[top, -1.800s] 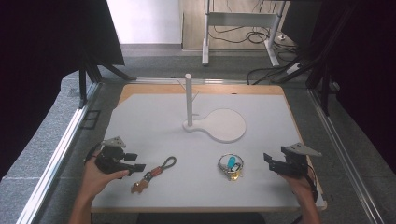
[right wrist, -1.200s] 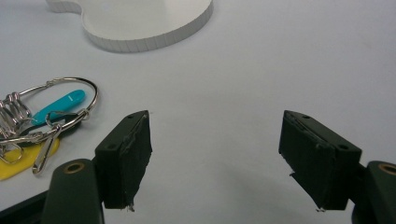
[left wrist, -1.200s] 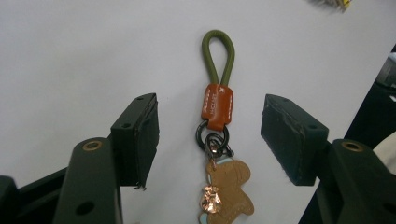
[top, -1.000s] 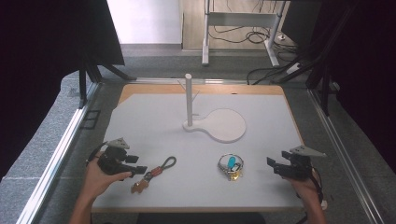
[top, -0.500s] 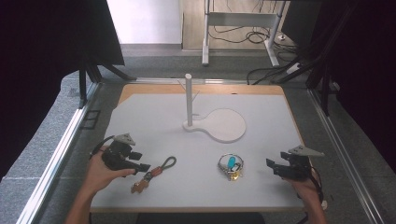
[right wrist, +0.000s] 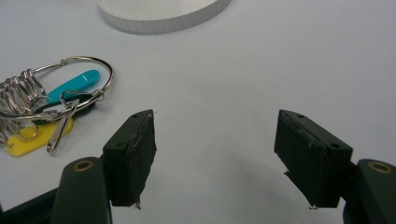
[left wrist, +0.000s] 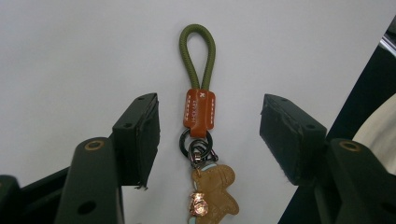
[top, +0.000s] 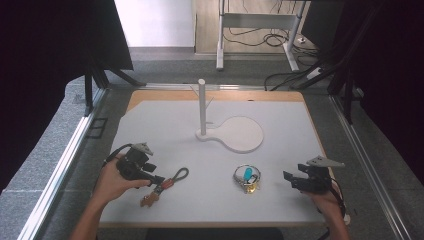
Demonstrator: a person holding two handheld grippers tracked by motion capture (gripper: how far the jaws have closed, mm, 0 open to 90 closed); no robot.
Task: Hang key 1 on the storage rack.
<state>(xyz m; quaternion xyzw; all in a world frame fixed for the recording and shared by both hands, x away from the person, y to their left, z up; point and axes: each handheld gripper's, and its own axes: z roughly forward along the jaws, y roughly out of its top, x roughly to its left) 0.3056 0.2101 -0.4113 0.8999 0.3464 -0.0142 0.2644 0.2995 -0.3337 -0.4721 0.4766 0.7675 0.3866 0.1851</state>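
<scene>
Jaws of the left gripper (left wrist: 208, 135) stand apart and have just been closing slightly around the keychain (left wrist: 200, 140), which lies untouched between them on the white board (top: 175, 130). Right gripper (right wrist: 215, 149) gapes empty near the key ring (right wrist: 51, 109). Farther off stands the peg stand (top: 202, 107).

On the desk (top: 150, 125), the stand (top: 202, 107) rises at the far middle, the strap keychain (top: 165, 186) lies near left just beside the left gripper (top: 156, 179), and the key ring (top: 247, 178) lies near right, apart from the right gripper (top: 290, 180)
</scene>
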